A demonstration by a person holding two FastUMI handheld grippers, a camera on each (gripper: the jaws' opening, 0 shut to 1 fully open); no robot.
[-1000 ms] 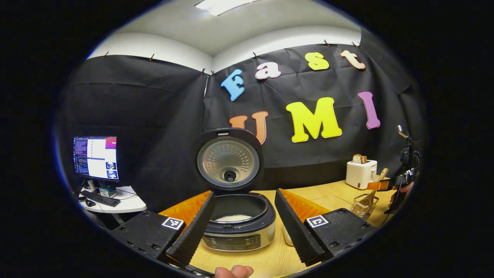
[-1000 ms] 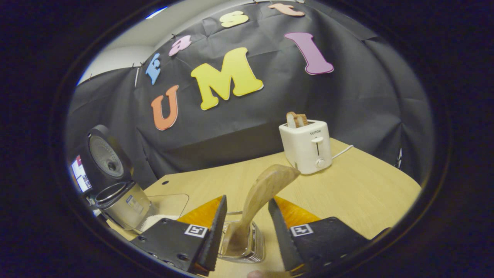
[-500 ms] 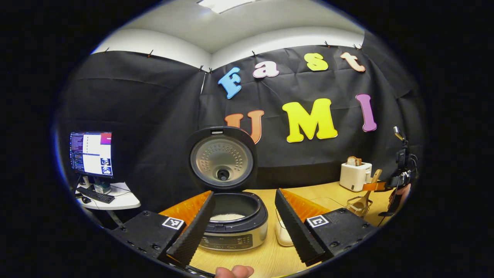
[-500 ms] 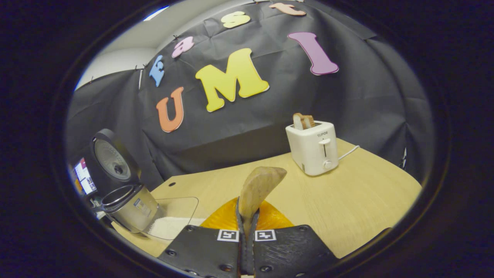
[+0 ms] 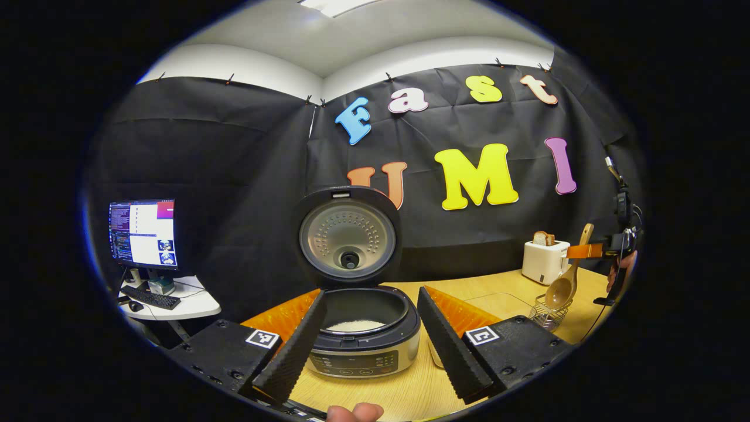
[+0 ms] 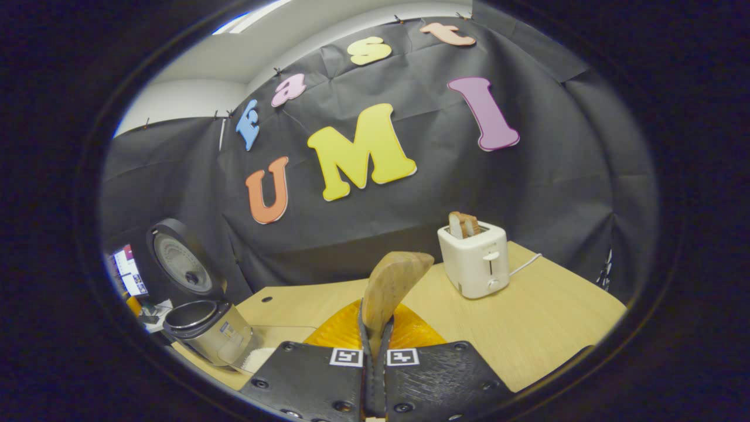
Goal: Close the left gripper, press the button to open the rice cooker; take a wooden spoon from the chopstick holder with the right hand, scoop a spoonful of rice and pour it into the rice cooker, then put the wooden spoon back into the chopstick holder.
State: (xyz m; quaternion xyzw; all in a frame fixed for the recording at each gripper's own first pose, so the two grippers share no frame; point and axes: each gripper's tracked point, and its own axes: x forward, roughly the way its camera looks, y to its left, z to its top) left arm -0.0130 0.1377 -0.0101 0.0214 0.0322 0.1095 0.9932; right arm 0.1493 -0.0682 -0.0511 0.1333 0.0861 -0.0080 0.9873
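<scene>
Right gripper view has the right gripper (image 6: 375,346) clamped on the wooden spoon (image 6: 391,287) above the desk (image 6: 551,316), while the left gripper (image 5: 369,334) gapes empty before the open rice cooker (image 5: 363,328).

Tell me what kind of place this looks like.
Probably a mock kitchen set up in a recording booth, not a home: a rice cooker and toaster stand on a wooden table with black cloth hung behind, and a computer monitor sits on a side desk.
</scene>
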